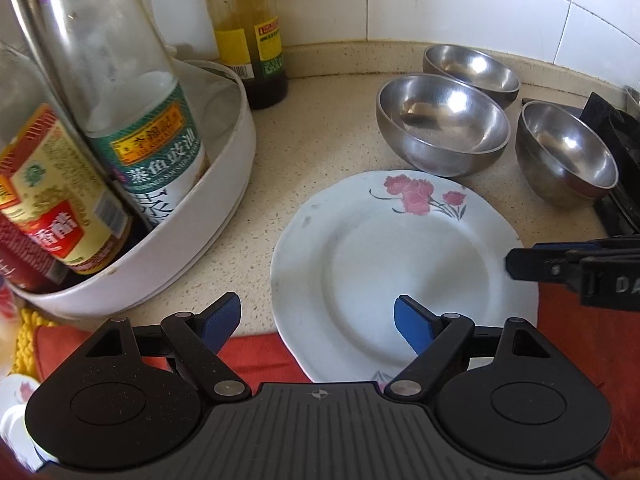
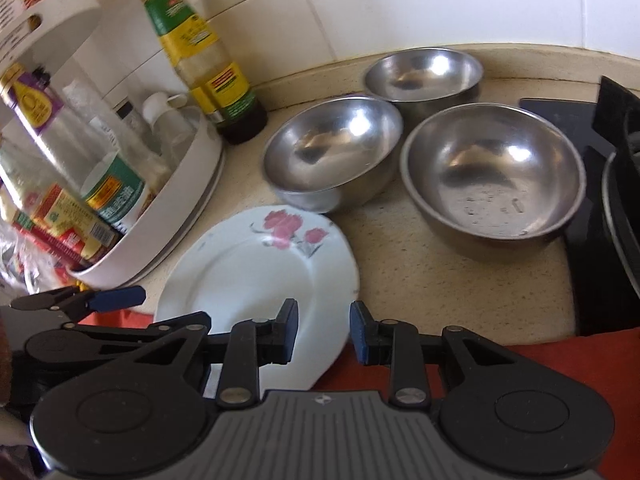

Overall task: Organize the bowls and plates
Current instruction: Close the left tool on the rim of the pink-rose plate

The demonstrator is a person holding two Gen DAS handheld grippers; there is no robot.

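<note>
A white plate with pink flowers (image 1: 400, 264) (image 2: 256, 268) lies on the counter, its near edge over the counter's front. Three steel bowls stand behind it: a middle one (image 1: 442, 120) (image 2: 332, 148), a back one (image 1: 472, 70) (image 2: 424, 70) and a right one (image 1: 566, 152) (image 2: 492, 176). My left gripper (image 1: 318, 320) is open and empty, its fingers over the plate's near left edge. My right gripper (image 2: 324, 330) is open and empty, its jaws narrowly apart by the plate's near right edge; it also shows in the left wrist view (image 1: 516, 262).
A white condiment rack (image 1: 192, 216) (image 2: 168, 204) with several sauce bottles stands to the left. A yellow-labelled bottle (image 1: 250, 32) (image 2: 204, 60) stands by the tiled wall. A black stove (image 1: 616, 148) (image 2: 608, 208) is on the right. A red cloth (image 1: 576, 340) hangs below the counter edge.
</note>
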